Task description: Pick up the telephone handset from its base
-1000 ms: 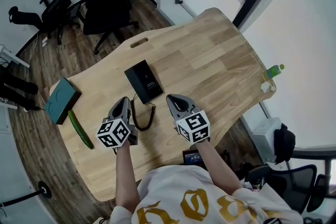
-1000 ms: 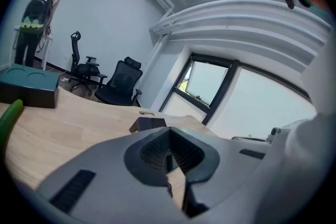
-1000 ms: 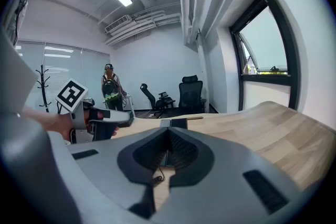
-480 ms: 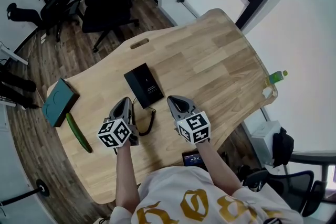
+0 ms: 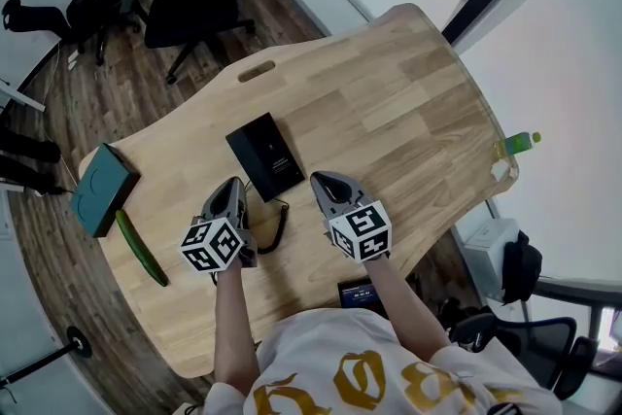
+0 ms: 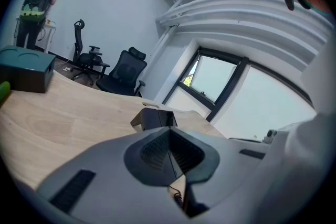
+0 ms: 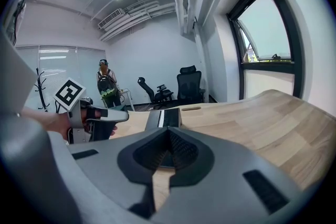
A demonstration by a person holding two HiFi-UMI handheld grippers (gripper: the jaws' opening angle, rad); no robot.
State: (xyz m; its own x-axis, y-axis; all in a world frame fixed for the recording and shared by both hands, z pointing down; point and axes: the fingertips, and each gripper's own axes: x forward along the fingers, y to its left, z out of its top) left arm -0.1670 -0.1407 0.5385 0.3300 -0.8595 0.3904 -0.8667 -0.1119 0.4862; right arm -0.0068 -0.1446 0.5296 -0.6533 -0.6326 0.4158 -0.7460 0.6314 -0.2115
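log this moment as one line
left claw: shut, empty | right claw: shut, empty | phone: on table, ahead of both claws, not gripped

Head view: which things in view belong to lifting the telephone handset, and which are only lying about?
For the job:
black telephone
coiled cord
left claw
right claw

Lying about:
teal box
cucumber
green bottle
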